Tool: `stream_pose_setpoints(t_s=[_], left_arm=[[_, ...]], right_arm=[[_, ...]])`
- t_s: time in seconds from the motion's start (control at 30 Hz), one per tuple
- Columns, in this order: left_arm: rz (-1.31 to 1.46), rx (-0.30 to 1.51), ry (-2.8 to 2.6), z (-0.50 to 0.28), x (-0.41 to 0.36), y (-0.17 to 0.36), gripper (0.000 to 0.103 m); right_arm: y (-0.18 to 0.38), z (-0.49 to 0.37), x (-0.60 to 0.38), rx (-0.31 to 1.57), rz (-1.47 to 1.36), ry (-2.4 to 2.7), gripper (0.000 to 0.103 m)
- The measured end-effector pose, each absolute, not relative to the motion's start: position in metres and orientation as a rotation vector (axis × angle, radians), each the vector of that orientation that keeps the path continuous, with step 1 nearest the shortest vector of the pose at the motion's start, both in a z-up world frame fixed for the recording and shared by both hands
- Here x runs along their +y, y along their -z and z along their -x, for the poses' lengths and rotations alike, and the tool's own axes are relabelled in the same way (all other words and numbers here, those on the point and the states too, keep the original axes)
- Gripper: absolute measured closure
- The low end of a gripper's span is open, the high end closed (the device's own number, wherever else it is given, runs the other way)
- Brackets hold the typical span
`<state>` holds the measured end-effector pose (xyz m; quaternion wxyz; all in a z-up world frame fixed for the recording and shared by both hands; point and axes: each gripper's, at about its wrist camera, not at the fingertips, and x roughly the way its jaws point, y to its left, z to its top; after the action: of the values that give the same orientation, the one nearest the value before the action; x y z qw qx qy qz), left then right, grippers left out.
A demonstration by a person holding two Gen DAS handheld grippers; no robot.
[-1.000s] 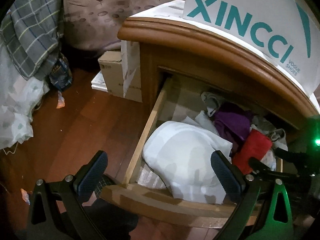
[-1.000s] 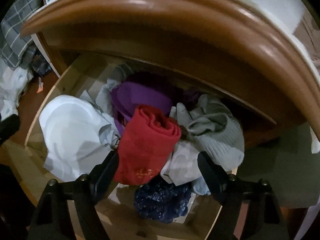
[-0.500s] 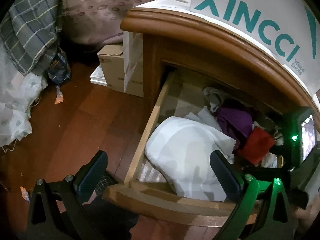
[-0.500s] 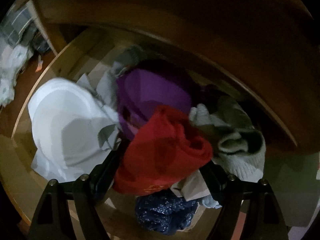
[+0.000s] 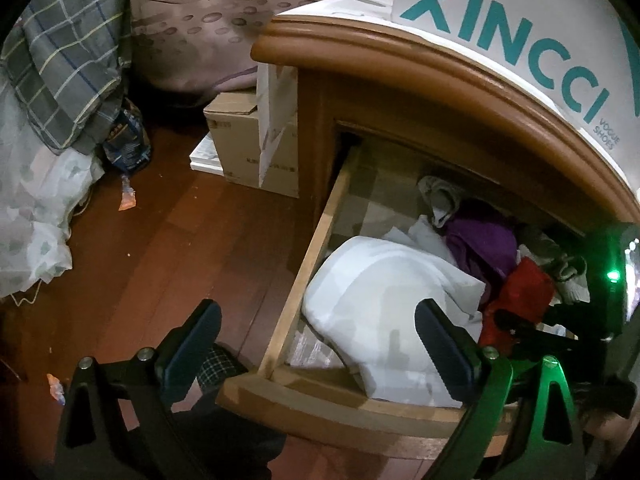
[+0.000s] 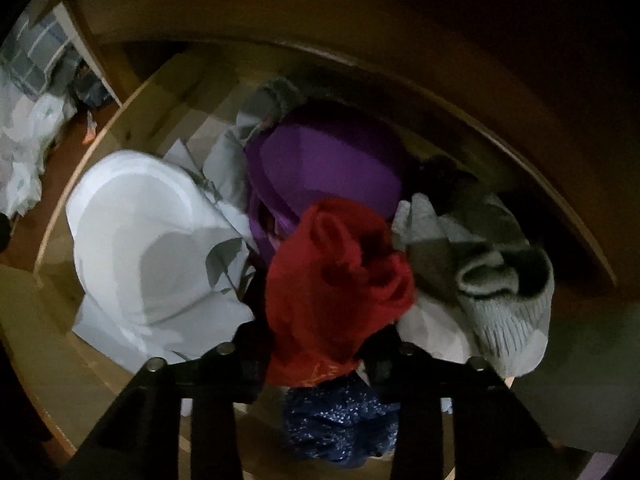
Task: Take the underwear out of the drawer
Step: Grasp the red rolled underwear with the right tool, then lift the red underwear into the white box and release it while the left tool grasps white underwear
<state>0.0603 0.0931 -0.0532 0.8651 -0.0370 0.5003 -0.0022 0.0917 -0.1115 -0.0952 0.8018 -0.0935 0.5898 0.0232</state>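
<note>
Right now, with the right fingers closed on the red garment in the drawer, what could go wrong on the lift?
1. The red garment lies against the purple cloth and grey knit; lifting may drag them along.
2. The right gripper pinches only its lower edge, so it might slip out.
3. The cabinet top overhangs the drawer; a straight-up pull could hit it.

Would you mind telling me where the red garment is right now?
The red garment is in the open drawer, clamped between the right gripper's jaws. It has the purple garment behind, the white cloth on its left and grey knitwear on its right.
</note>
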Motion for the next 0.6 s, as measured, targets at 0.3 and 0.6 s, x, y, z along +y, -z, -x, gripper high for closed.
stream_pose_setpoints(t_s=[0.3,0.6], left_arm=[[0.098,1.064,0.0,-0.062,0.096,0.056,0.007],[0.139,1.057,0.01,-0.063,0.099,0.057,0.006]], right_arm=[[0.065,-0.071,-0.124,1.194,0.114,-0.055,0.071],[-0.007,-0.038,-0.127,1.083,0.082,-0.084,0.071]])
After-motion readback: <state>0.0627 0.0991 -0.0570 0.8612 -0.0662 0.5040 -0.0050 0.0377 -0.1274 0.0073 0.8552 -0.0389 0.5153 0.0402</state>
